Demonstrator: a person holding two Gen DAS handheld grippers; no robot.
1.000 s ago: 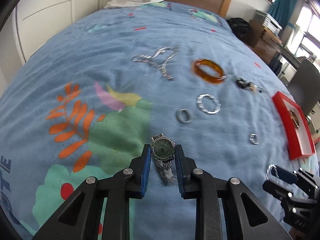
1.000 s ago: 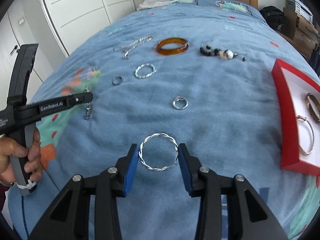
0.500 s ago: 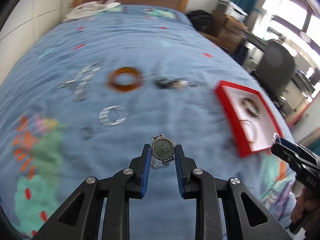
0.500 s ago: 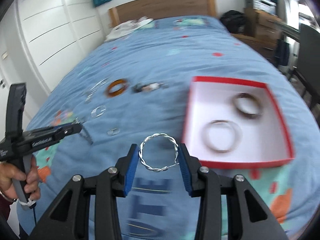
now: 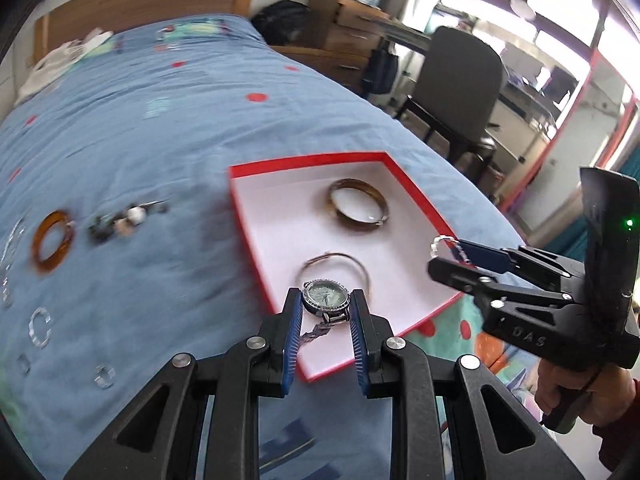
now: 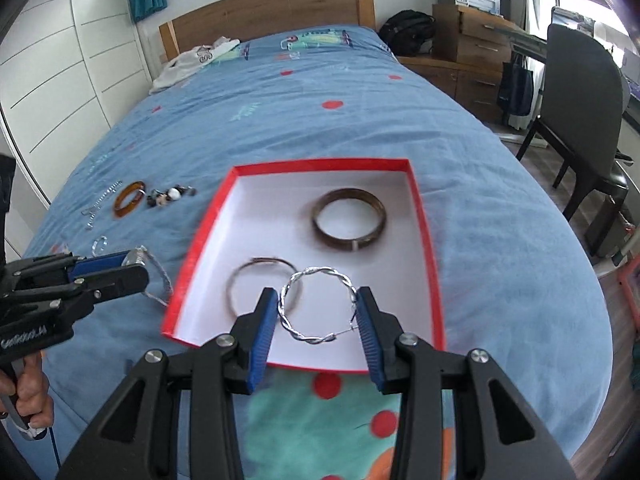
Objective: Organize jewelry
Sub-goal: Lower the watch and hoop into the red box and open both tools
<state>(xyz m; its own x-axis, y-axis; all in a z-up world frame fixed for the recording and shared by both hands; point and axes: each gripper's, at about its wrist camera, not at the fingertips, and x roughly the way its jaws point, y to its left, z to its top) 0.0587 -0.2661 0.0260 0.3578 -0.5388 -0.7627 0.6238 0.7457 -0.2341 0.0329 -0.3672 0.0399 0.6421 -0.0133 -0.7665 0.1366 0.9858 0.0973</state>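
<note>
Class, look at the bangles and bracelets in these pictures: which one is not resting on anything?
The twisted silver bracelet, held in the right gripper over the red box. The brown bangle and thin hoop lie inside; the amber one lies on the bed.

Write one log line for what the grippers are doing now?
left gripper: shut on watch | right gripper: shut on twisted bangle | both over red box | box holds two bangles

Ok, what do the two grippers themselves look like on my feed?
Both are black plastic with silver screws and ribbed blue fingers. The right gripper has a pistol-style handle, embossed lettering and a lit green LED. The left gripper carries white lettering on its side. The hand shows a dark red sleeve.
</note>
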